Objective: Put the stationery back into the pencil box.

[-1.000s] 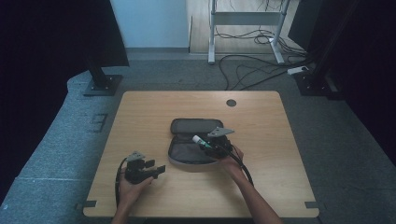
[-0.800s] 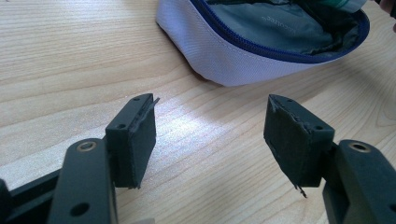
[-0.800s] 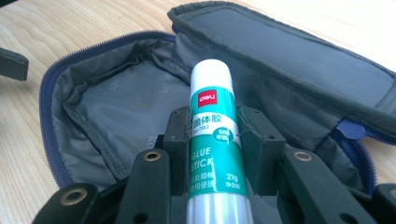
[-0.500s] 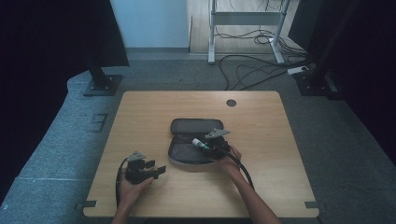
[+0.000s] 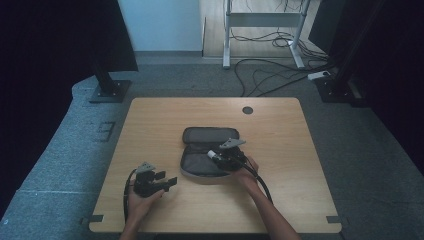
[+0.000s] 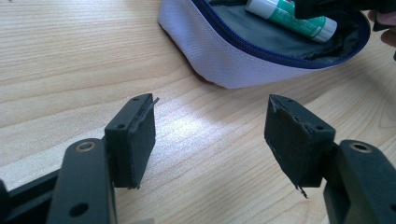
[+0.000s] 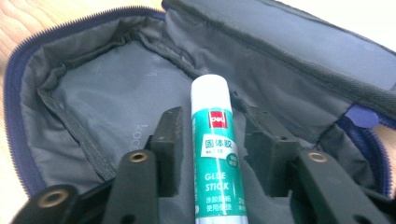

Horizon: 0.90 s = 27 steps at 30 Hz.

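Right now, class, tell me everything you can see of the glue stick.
The glue stick is a white tube with a white cap and a green label reading "GLUE STICK". It looks plastic and closed. It lies lengthwise between the right gripper jaws, cap pointing away, over the grey lining of the open pouch. The jaws seem slightly apart from it.

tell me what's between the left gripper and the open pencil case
Only bare wooden table. The left gripper view shows it best: beyond the open left gripper, plain wood runs up to the pencil case.
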Tool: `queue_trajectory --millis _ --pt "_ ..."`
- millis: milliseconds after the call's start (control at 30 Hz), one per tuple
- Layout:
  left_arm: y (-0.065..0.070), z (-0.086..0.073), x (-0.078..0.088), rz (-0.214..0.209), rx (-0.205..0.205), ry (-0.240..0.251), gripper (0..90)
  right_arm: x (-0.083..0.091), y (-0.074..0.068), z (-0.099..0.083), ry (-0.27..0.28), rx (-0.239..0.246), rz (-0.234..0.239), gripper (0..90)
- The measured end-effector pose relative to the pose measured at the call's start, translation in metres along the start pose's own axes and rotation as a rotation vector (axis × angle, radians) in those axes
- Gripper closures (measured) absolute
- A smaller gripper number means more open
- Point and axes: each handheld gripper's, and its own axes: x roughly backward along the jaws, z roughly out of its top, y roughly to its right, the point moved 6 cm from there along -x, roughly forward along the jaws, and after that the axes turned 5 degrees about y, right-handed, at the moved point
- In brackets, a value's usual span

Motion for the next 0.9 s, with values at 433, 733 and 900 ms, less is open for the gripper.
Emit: queue_trajectory --millis 433,733,900 --pt "0.001 -0.001 -0.002 0.001 -0.005 -0.008 34.2 0.027 -0.003 -0.002 0.086 -0.065 0.023 44.0" --pt "0.0 -0.001 -0.002 0.0 -0.002 -0.007 34.2 0.055 0.002 -0.009 0.151 -0.134 0.042 41.4" --pt "0.0 -0.001 -0.002 -0.001 0.0 -0.008 34.2 0.073 0.004 -0.019 0.177 -0.139 0.042 41.0"
